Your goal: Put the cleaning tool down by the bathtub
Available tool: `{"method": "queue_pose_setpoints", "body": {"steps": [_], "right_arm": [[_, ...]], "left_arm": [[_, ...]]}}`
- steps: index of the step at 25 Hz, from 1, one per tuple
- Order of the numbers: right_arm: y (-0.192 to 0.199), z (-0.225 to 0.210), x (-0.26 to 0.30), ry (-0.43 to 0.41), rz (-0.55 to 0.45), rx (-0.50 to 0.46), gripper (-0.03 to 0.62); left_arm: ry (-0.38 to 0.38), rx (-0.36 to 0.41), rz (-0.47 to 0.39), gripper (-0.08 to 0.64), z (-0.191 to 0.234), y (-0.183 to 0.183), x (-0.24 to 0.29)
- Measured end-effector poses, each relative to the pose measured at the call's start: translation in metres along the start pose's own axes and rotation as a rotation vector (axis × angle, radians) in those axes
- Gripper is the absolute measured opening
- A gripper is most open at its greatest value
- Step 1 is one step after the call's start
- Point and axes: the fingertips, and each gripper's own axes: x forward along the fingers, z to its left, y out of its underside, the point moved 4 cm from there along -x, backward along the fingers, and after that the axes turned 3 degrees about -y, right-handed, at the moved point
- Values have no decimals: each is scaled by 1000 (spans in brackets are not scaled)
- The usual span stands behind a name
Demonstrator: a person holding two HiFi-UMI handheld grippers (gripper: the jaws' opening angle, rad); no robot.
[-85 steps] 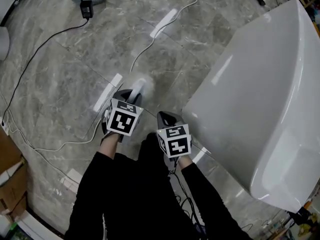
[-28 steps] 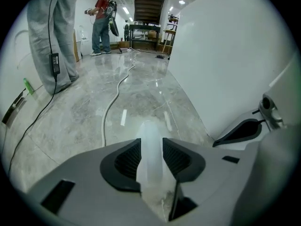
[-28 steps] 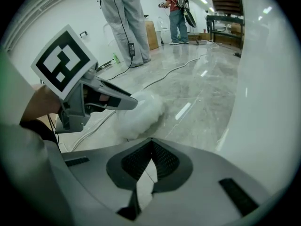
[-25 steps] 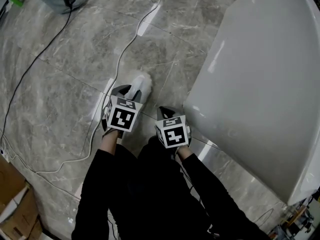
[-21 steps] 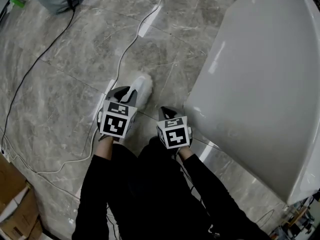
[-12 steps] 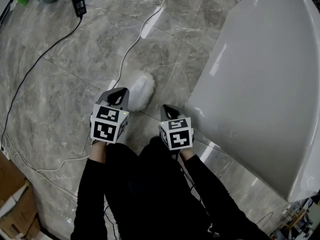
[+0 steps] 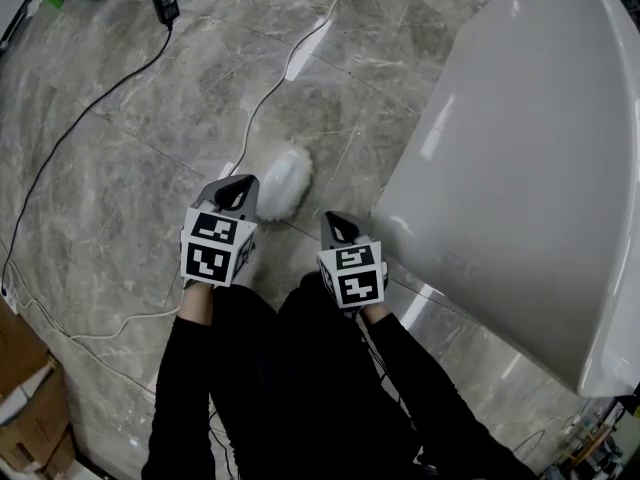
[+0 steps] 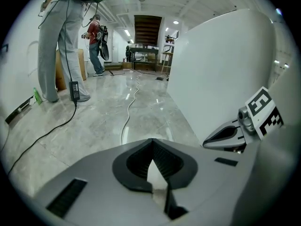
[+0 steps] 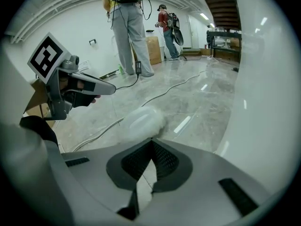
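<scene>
The cleaning tool [image 7: 283, 182], a white fluffy pad, lies on the grey marble floor a short way left of the white bathtub [image 7: 520, 158]. It also shows in the right gripper view as a pale oval, the cleaning tool [image 9: 141, 119]. My left gripper [image 7: 240, 190] sits just left of the pad, apart from it, jaws shut and empty [image 8: 151, 149]. My right gripper [image 7: 337, 226] hovers beside the tub's near corner, shut with nothing in it [image 9: 151, 145]. The tub wall [image 8: 211, 69] fills the right of the left gripper view.
A white cable [image 7: 290, 63] and a black cable [image 7: 90, 98] with a power adapter [image 7: 165, 3] run across the floor. White tape strips [image 7: 308, 48] mark the tiles. A cardboard box [image 7: 25, 408] sits at the lower left. People [image 9: 129, 32] stand farther off.
My left gripper let go of the cleaning tool, drew back to the left and shut. The tool now lies free on the floor. The right gripper barely moved.
</scene>
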Motion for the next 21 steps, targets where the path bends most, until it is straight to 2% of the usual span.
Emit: {"method": "queue_pose_setpoints", "body": {"steps": [11,21], "right_arm": [[-4,0,-1,2,-15,-9,0],[-5,-2,-1,13,-10,-18,0]], "left_arm": [[-15,-15,-25,7,8,-9,-3],[6,-27,-22,7,4,-9,1]]}}
